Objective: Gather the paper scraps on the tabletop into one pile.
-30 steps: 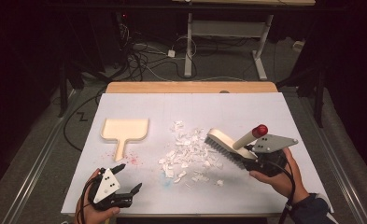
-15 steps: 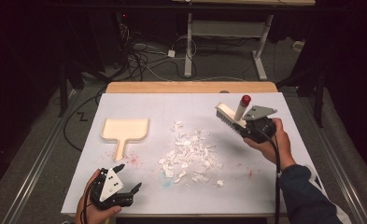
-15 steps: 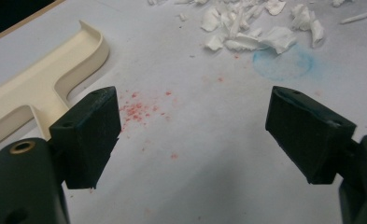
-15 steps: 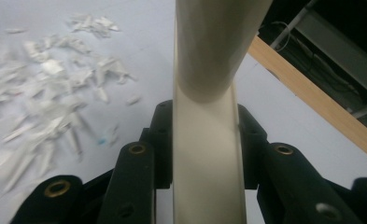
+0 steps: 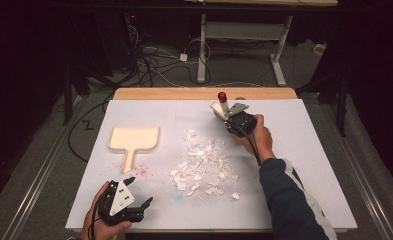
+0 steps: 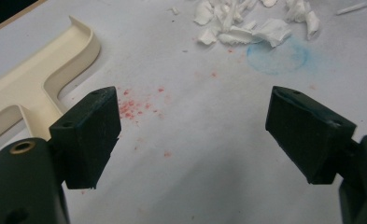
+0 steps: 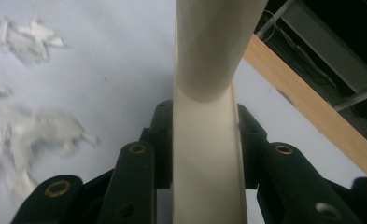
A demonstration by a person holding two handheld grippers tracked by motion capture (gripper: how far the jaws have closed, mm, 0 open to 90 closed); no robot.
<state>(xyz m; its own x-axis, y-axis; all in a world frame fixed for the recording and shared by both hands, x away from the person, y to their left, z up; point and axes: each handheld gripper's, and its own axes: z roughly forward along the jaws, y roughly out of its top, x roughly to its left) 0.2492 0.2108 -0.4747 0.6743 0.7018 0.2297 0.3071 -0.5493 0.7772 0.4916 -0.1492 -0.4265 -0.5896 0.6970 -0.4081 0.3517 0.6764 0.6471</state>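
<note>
My right tongs [image 5: 227, 116] are clamped on the cream plastic hand brush with a red-tipped handle [image 5: 220, 105], holding it over the far side of the white-topped bench [image 5: 314, 150], just beyond the scattered white paper scraps [image 5: 204, 162]. In the right gripper view the cream handle [image 7: 209, 116] runs straight up between my jaws. My left tongs [image 5: 136, 192] gape wide with nothing between them, resting near the bench's front edge, close to the cream plastic dustpan [image 5: 133, 140] and some red specks [image 6: 137, 107].

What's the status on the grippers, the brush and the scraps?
Right gripper shut on brush, far side. Left gripper open, idle. Paper scraps mid-table, dustpan left.
</note>
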